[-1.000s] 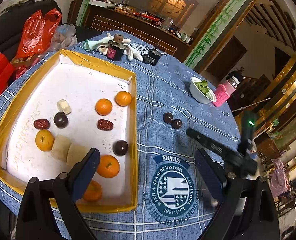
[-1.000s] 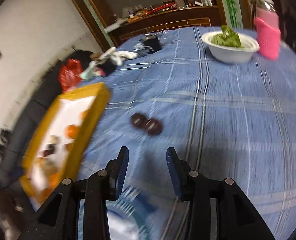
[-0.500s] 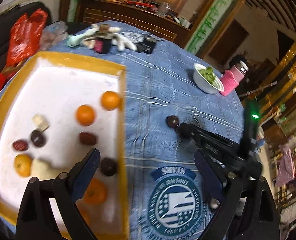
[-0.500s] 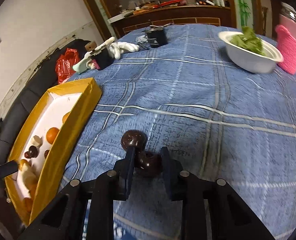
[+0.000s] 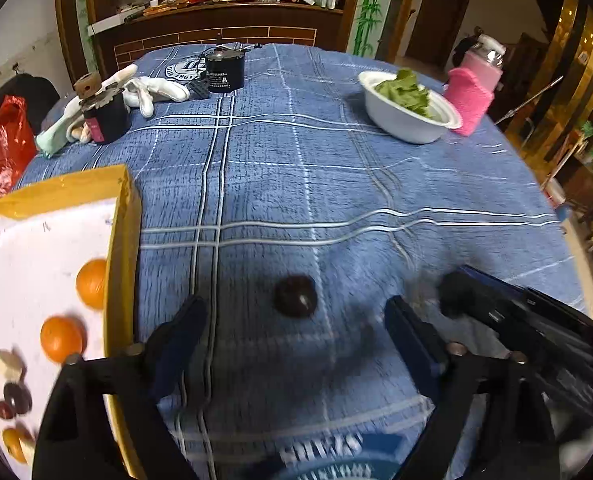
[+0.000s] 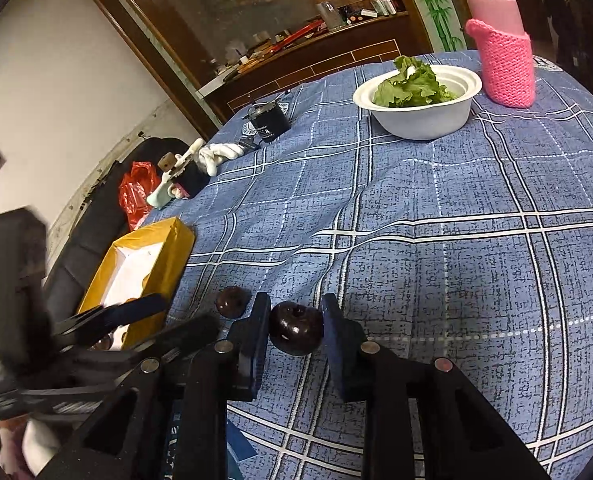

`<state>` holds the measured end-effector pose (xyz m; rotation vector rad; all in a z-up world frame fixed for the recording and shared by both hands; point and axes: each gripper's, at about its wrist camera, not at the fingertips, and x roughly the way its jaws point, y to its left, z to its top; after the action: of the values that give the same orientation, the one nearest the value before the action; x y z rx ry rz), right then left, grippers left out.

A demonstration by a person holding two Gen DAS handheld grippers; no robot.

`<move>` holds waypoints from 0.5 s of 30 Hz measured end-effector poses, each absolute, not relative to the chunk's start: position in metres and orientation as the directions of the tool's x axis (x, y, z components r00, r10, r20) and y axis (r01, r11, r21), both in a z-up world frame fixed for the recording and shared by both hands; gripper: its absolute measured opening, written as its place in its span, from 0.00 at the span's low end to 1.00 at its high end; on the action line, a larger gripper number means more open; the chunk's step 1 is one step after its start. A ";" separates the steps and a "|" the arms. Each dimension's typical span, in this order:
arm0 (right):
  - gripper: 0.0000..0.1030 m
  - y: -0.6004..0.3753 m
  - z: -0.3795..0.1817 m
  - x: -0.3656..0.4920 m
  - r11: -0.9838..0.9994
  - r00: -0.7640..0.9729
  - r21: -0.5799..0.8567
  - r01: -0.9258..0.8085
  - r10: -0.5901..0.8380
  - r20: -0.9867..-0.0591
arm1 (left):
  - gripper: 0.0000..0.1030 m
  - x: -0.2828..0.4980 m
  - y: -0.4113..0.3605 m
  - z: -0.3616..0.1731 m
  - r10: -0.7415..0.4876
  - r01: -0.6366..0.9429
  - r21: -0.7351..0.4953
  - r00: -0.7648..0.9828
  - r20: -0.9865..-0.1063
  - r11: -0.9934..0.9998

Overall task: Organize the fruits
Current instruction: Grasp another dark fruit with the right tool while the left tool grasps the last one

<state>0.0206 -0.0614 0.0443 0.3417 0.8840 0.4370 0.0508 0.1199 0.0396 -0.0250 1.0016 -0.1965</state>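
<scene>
right gripper point(image 6: 296, 330) pinches a dark plum point(image 6: 295, 328); left gripper point(image 5: 294, 328), jaws closing yet spread, hovers near a second plum point(image 5: 295, 296), right of the yellow tray point(image 5: 126, 216).

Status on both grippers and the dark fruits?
Right gripper shut on dark round plum. Left gripper closing around second dark plum, not touching. Path to yellow-rimmed tray clear.

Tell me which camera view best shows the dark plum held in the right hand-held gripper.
Right wrist view: the held plum sits sharp between the right hand-held gripper fingers. Left wrist view hides it, showing only the other plum.
</scene>
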 end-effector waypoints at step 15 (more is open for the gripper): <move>0.28 -0.056 0.044 0.021 0.858 0.565 0.455 -0.239 0.504 -0.653 | 0.21 0.030 0.165 0.055 -0.235 0.077 -0.233 0.564 -0.791 0.969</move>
<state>0.0209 -0.0555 0.0437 0.3347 0.8670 0.4465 0.0305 0.1654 0.0548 -0.1802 0.9552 -0.1848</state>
